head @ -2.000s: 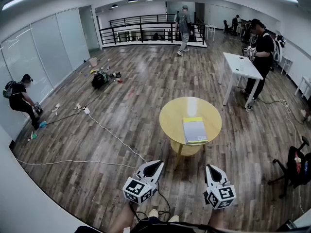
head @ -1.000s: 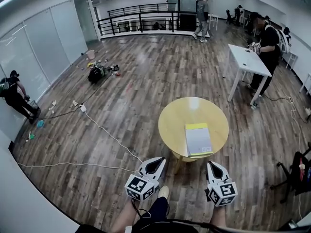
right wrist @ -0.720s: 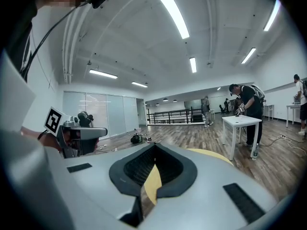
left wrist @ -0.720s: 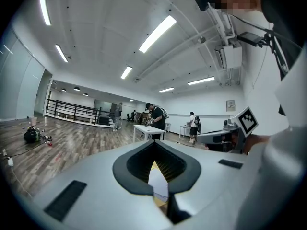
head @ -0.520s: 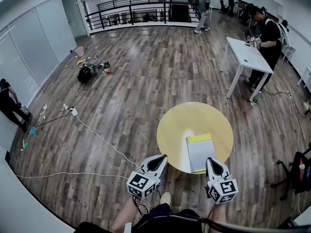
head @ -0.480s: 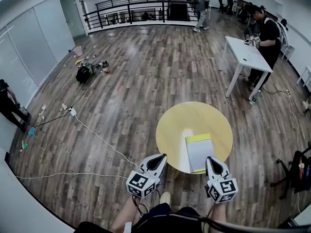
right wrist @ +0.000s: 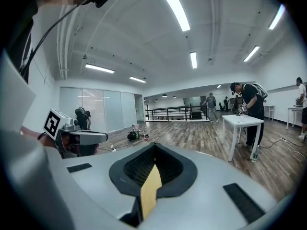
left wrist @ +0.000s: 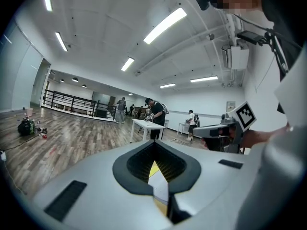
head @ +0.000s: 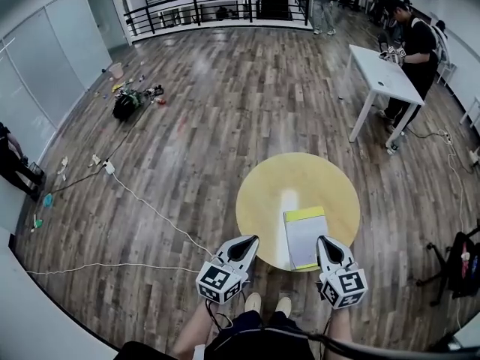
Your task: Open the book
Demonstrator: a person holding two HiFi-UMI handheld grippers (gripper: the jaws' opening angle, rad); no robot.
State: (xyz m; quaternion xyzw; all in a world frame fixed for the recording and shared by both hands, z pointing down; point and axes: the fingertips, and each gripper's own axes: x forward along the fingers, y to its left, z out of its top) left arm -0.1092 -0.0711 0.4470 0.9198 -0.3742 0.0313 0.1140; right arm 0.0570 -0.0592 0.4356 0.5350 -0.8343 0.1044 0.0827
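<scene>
A closed book (head: 305,236) with a grey cover and a yellow strip along its far edge lies on the near right part of a round yellow table (head: 270,193). My left gripper (head: 252,239) is shut and empty, hovering by the table's near left edge, apart from the book. My right gripper (head: 322,240) is shut and empty too, its tip beside the book's near right corner. The left gripper view has its jaws (left wrist: 154,143) meeting, with a sliver of table and book behind them. The right gripper view has its jaws (right wrist: 154,145) likewise closed.
A white table (head: 382,70) stands at the far right with a person (head: 416,40) working at it. A white cable (head: 150,208) runs across the wooden floor on the left. A black chair (head: 461,257) stands at the right edge. Bags (head: 127,105) lie far left.
Both grippers and the head camera have come forward to the round table. The grippers now reach its near edge, on either side of the book. The book stays closed.
</scene>
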